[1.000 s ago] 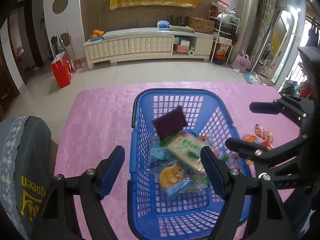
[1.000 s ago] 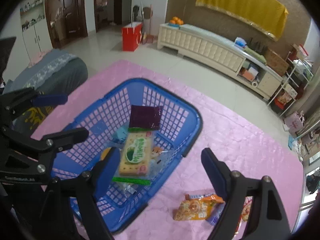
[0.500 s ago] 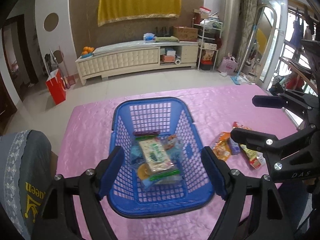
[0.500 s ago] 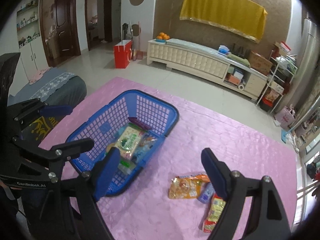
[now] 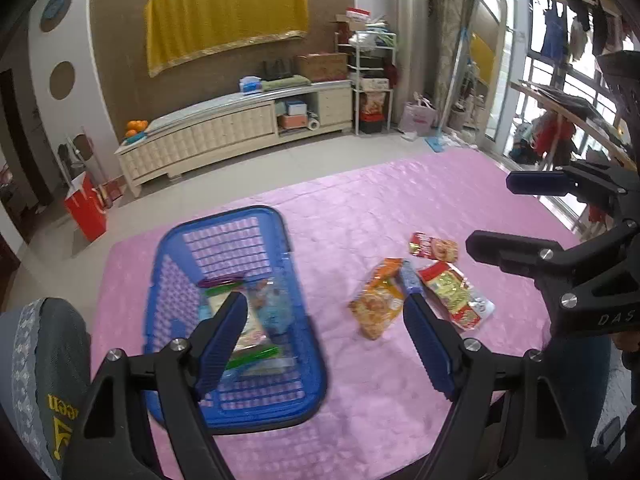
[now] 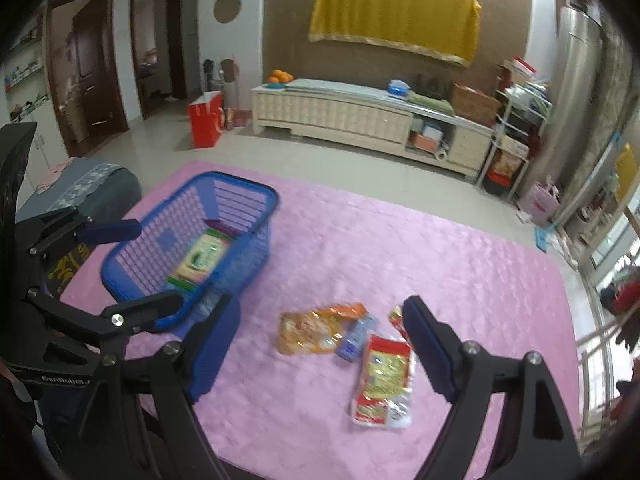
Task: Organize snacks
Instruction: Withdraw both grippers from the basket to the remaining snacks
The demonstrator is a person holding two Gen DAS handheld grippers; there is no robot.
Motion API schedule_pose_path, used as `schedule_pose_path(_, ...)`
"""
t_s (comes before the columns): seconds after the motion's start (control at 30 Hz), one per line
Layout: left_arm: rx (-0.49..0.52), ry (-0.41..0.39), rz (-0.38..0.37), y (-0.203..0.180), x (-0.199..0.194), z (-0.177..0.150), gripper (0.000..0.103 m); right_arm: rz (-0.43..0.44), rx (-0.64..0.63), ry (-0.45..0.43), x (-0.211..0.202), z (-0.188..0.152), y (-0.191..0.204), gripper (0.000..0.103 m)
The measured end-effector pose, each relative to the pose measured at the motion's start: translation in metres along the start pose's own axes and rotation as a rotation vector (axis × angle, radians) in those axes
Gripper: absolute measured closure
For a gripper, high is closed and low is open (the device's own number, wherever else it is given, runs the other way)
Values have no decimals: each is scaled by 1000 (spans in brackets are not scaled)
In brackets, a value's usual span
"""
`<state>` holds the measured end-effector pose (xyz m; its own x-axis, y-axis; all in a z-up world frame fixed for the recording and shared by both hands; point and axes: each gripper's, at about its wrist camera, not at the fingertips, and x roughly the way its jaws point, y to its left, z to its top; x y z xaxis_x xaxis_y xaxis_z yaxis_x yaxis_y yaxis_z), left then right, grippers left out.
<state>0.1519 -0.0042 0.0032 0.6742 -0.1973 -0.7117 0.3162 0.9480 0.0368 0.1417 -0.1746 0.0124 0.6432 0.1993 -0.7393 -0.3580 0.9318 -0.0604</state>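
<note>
The blue basket [image 5: 232,316] sits on the pink counter [image 5: 360,208] at about 9 o'clock from the loose snacks, and it holds several packets, among them a green-and-cream cracker pack [image 6: 202,256] lying flat on its floor. At about 3 o'clock from the basket, 4 packets lie together on the bare cloth: an orange packet [image 5: 380,300], a small blue packet [image 5: 410,278] touching its right edge, a red-and-yellow packet [image 5: 454,294] just beyond that, and a small red packet [image 5: 434,247] at about 12 o'clock from the group, a little apart.

The left gripper [image 5: 326,344] hangs above the counter with its fingers spread and nothing between them; one finger overlaps the basket in the left wrist view. The right gripper [image 6: 320,350] also has its fingers spread wide and empty, framing the loose packets from above.
</note>
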Motion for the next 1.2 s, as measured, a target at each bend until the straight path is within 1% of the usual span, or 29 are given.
schedule_pose_path(0.13,28,15,-41,-26,17,2,24,-17,46,38,7,-18,-26,17)
schedule_pose_path(0.3,44,50,-62,-48,42,1,24,-29,93,83,19,-37,-50,17)
schedule_pose_path(0.47,66,105,-72,-66,76,-6,24,-28,132,140,38,-57,-68,17)
schedule_pose_path(0.63,42,166,-90,-70,110,-21,24,-24,141,200,65,-76,-78,17)
schedule_pose_path(0.77,27,219,-97,-73,137,-29,24,-16,159,228,84,-86,-82,17)
schedule_pose_path(1.07,65,268,-48,-77,183,-36,24,-25,190,266,116,-103,-96,17)
schedule_pose_path(1.2,76,282,-56,-78,204,-35,24,-39,220,277,127,-105,-109,17)
